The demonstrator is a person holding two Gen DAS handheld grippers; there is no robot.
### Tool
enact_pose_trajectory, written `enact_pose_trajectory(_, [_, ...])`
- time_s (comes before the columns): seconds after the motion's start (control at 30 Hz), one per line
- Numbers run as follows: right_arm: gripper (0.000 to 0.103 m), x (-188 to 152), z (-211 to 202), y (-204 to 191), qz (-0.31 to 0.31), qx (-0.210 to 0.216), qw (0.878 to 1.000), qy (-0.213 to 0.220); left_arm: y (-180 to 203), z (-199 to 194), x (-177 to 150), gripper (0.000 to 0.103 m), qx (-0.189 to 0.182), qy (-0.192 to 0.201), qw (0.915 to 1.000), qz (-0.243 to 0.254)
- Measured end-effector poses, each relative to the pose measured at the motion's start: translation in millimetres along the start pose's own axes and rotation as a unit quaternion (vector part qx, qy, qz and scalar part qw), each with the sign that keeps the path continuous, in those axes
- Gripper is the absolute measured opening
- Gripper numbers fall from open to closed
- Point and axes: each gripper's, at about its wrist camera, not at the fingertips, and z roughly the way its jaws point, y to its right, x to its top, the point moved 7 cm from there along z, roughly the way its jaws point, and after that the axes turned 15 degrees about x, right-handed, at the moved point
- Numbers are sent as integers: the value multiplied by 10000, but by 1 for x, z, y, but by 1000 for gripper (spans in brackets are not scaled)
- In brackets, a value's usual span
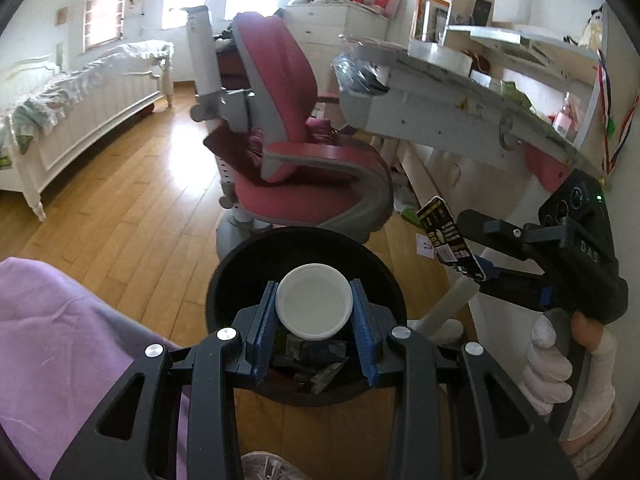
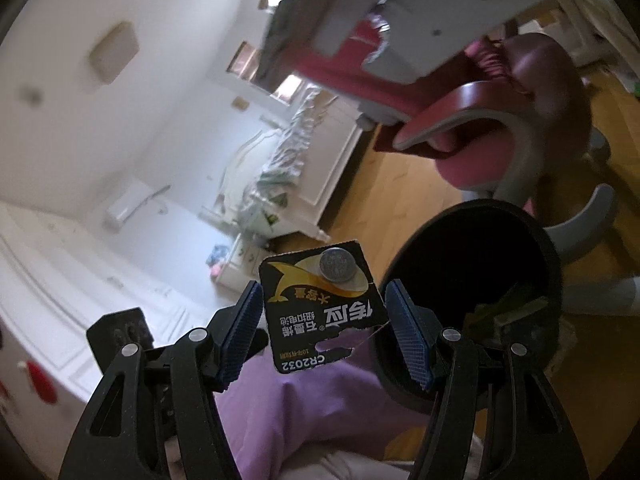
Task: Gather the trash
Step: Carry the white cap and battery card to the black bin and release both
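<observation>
- Left tongs [image 1: 314,310] at lower centre of the left view pinch a round white plastic lid [image 1: 314,307] by its rim, right above the round black waste bin [image 1: 224,276].
- Right tongs [image 2: 322,330] stand spread in the right view; whether they pinch the black and gold card battery pack [image 2: 320,304] between them, I cannot tell.
- Lid looks light, stiff, slippery; card thin, bendy, best gripped by its edges.
- Red swivel chair [image 1: 292,120] and grey worktop [image 1: 440,120] crowd the bin; wooden floor [image 1: 132,200] lies open at left.

Red desk chair [image 1: 296,136] beside cluttered desk [image 1: 460,96], white bed [image 1: 80,92], wooden floor [image 1: 132,208]
</observation>
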Motion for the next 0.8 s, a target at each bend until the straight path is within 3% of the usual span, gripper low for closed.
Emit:
enact_pose_trajectory(0.3, [67, 6, 9, 34, 292, -151, 9994, 106, 8, 21, 4, 37, 67, -124, 9999, -52])
enact_pose_trajectory(0.37, [76, 13, 12, 43, 321, -293, 9988, 235, 7, 24, 7, 52, 114, -136, 9998, -108])
enact_pose_trajectory(0.4, [77, 17, 15, 47, 349, -315, 9985, 276, 6, 24, 9, 72, 150, -118, 9997, -145])
enact_pose_trajectory(0.43, [78, 19, 16, 50, 403, -341, 9981, 303, 5, 23, 11, 80, 169, -34, 9997, -177])
enact_pose_trajectory(0.53, [82, 20, 17, 57, 545, -414, 9968, 410, 2, 11, 15, 86, 221, 230, 9993, -169])
enact_pose_trajectory(0.6, [83, 16, 19, 54, 474, -419, 9973, 359, -1, 5, 14, 86, 220, 242, 9992, -209])
enact_pose_trajectory(0.7, [83, 4, 22, 50, 373, -483, 9979, 222, -10, -3, 11, 97, 247, 171, 9989, -369])
enact_pose_trajectory(0.8, [83, -10, 29, 44, 337, -520, 9981, 29, -23, -15, 5, 97, 339, 213, 9979, -510])
